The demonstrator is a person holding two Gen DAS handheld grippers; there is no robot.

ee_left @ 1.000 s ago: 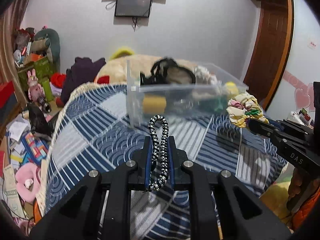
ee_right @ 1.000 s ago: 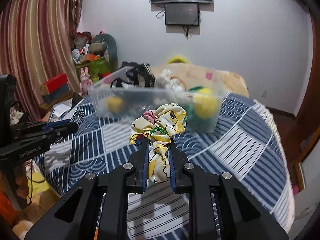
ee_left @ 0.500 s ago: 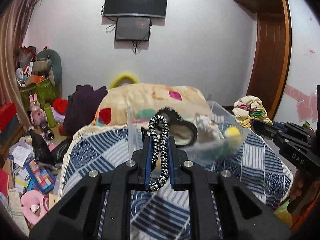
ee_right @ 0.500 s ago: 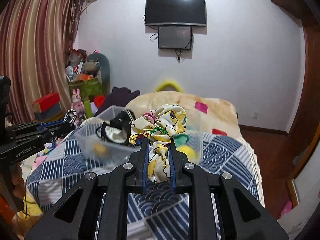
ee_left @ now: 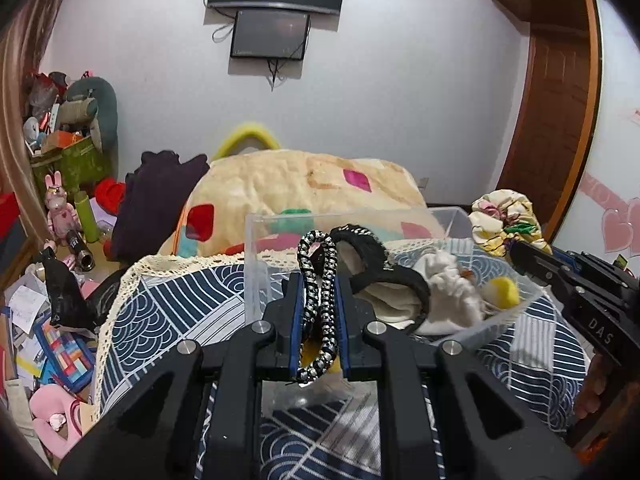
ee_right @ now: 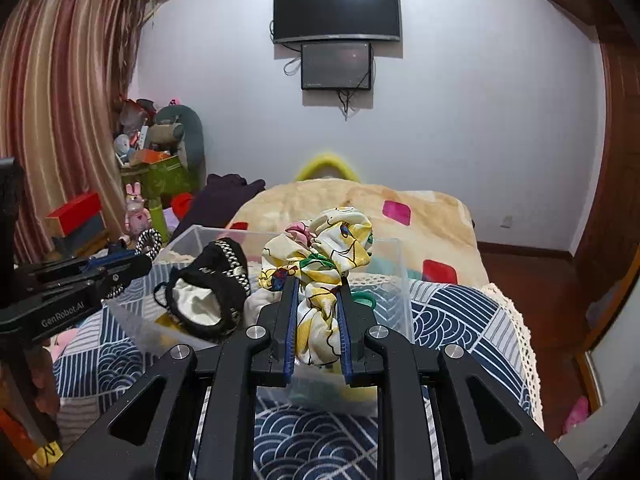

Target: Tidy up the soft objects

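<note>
Grippers hovering above clear bin [ee_left: 456,216] on patterned bedspread [ee_left: 168,304], left gripper [ee_left: 319,316] pinching black-and-white braided loop [ee_left: 318,280], right gripper [ee_right: 318,320] clamping yellow printed scrunchie [ee_right: 324,248], both over bin's near edge

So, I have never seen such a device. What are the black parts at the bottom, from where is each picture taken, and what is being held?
A person holds two hand grippers; each carries a camera looking along its fingers. In the left view, the left gripper pinches a black-and-white hair tie. In the right view, the right gripper pinches a yellow patterned scrunchie. Both are above a clear plastic box on a bed with a blue patterned cover. The box already contains a black-trimmed pouch.
</note>
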